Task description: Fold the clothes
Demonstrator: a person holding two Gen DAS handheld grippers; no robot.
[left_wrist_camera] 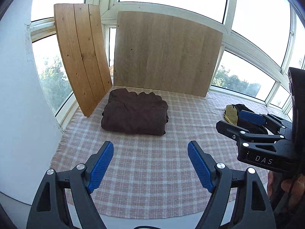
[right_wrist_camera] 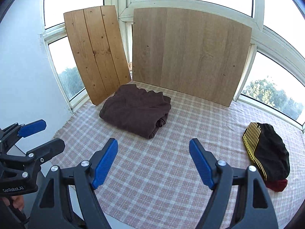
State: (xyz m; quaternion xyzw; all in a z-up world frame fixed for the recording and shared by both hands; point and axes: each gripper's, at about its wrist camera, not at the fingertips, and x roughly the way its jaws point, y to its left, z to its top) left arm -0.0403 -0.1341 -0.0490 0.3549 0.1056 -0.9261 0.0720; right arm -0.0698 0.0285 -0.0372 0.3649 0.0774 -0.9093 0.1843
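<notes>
While both grippers' fingers stand apart, empty, folded brown garment lies flat, long axis running left-right.

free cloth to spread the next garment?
Bare checked cloth in front of the folded brown garment, running right to the black striped garment. Crowded at the back left, where brown garment meets the leaning boards.

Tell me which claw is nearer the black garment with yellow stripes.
Right. The right claw hangs open just left of the striped garment; the left claw, also open, sits farther left, facing the folded brown garment.
</notes>
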